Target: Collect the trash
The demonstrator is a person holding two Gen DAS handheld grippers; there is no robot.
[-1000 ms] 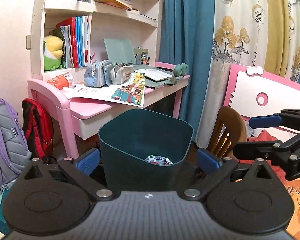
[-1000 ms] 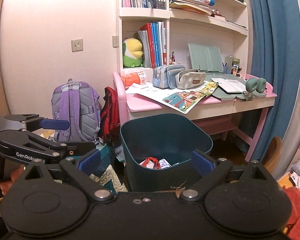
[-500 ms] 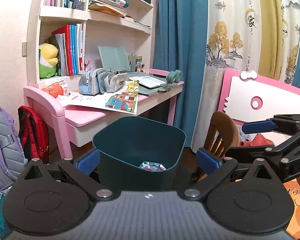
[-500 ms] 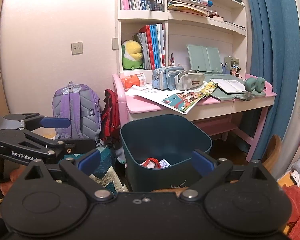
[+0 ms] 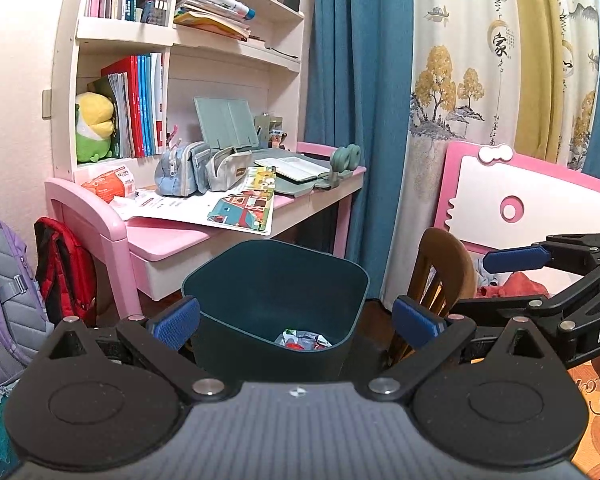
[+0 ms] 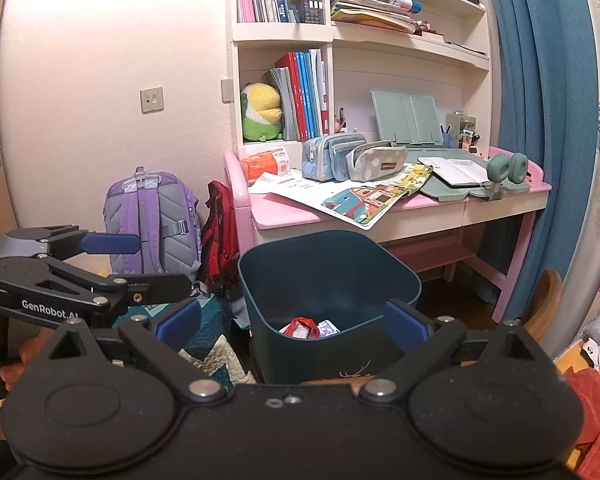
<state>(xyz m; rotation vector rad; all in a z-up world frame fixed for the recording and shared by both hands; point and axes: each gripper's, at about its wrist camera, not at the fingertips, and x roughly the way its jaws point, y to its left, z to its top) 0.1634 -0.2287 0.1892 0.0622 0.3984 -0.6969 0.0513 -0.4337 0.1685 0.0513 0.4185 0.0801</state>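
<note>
A dark teal trash bin stands on the floor in front of the pink desk. Crumpled wrappers, red and white, lie at its bottom. My left gripper is open, its blue pads either side of the bin and nearer than it, holding nothing. My right gripper is open too and empty, also short of the bin. Each wrist view shows the other gripper at its edge: the right one and the left one.
A pink desk with pencil cases, papers and an open book stands behind the bin. A purple backpack and a red bag lean at its left. A wooden chair back, blue curtain and pink headboard are on the right.
Both grippers have drawn back and risen a little, so the bin sits lower and smaller in both views. Both stay open.
</note>
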